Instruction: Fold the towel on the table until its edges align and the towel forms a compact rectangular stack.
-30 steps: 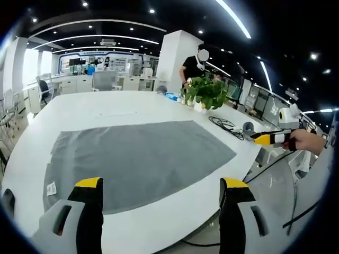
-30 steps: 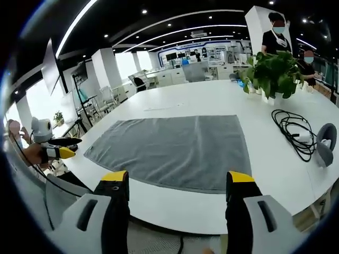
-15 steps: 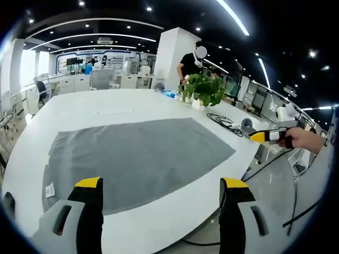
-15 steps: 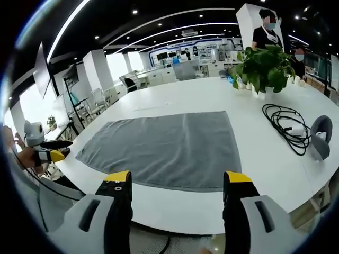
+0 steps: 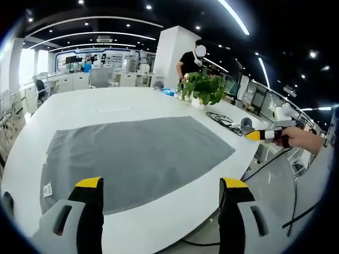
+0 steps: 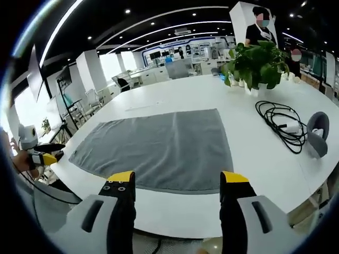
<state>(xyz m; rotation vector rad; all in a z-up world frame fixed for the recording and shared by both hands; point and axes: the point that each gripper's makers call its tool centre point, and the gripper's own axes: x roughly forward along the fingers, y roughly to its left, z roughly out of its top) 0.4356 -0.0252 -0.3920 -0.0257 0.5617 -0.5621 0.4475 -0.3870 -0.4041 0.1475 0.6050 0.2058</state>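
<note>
Towel [image 5: 132,156] is spread flat in a single layer on the white table [image 5: 95,108], unfolded, one long edge running close to the near table edge. Grey terry, small white label [image 5: 47,189] at its corner in my left gripper view. In the right gripper view the same towel [image 6: 159,148] sits between my jaws and the far half of the table [image 6: 265,164].

My left gripper [image 5: 160,193]: jaws spread wide, holding nothing, hovering off the table edge short of the towel. My right gripper [image 6: 177,188]: same, jaws wide apart, empty, off the edge and clear of the cloth.

Each gripper shows up in the other's view: right gripper [image 5: 265,135] held in my hand [image 5: 302,140] out past the table's right end; left gripper [image 6: 39,157] out past the left end.

Other items on the table: potted plant [image 6: 254,63], coiled black cable [image 6: 280,124], grey rounded object [image 6: 317,138] beside the cable. All well apart from the towel. Person in black [image 6: 257,29] stands behind the plant.
</note>
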